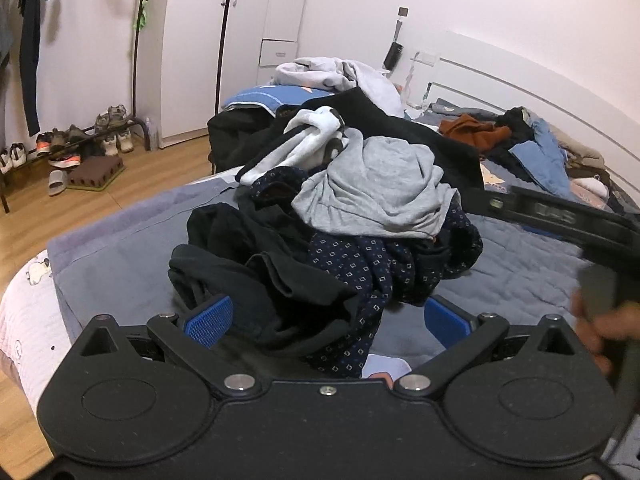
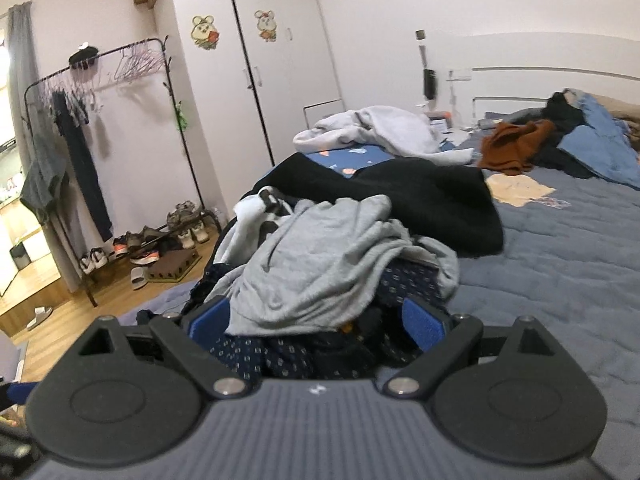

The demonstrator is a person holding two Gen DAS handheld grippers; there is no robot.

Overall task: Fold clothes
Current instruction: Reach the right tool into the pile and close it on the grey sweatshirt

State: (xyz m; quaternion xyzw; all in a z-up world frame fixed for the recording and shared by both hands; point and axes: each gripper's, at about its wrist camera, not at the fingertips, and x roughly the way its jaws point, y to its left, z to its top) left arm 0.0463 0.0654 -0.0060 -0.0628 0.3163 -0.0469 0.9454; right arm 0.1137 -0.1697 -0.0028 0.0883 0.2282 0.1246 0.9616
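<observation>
Both my left tongs [image 1: 326, 322] and right tongs [image 2: 318, 320] gape, ribbed blue pads flanking a rumpled heap: soft grey jersey [image 1: 376, 188] over diamond-dotted navy cloth [image 1: 384, 276].

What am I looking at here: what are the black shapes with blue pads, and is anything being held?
Each picture comes from a camera on a hand-held gripping tool, looking along its two blue-padded fingers. The left tool and the right tool both stand open against one pile of clothes on the grey-blue quilted bed. On top lies a light grey knit garment, beneath it a navy dotted garment and a crumpled black garment. Nothing looks gripped yet. The left view also shows the other tool, blurred.
</observation>
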